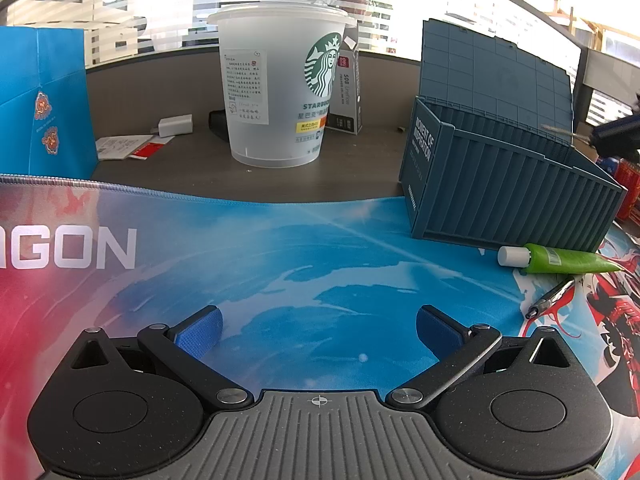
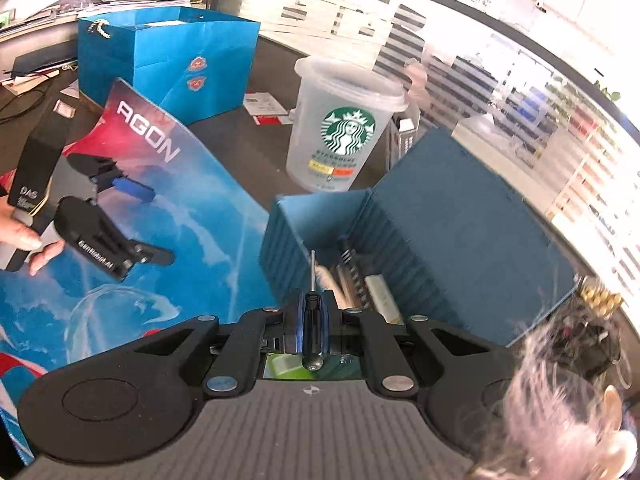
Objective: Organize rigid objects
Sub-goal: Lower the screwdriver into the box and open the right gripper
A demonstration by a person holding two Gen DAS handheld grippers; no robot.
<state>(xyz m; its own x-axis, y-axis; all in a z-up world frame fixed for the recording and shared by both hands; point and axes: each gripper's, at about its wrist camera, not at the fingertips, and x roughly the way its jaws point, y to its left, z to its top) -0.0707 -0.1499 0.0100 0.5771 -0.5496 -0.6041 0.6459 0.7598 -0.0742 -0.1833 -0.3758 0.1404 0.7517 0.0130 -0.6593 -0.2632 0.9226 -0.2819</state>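
My right gripper (image 2: 313,300) is shut on a black-handled screwdriver (image 2: 312,332), its metal shaft pointing into the open blue container-shaped box (image 2: 460,232). The box holds several small items. My left gripper (image 1: 318,324) is open and empty, low over the blue and red AGON mat (image 1: 280,248); it also shows in the right wrist view (image 2: 144,224). In the left wrist view the box (image 1: 508,196) stands at the right, lid up. A green tube with a white cap (image 1: 560,260) and a pen (image 1: 552,298) lie on the mat in front of the box.
A clear Starbucks cup (image 1: 280,88) stands on the grey desk behind the mat. A blue paper bag (image 1: 40,104) stands at the left. A white charger (image 1: 176,125), papers (image 1: 128,146) and a small carton (image 1: 348,96) lie near the cup.
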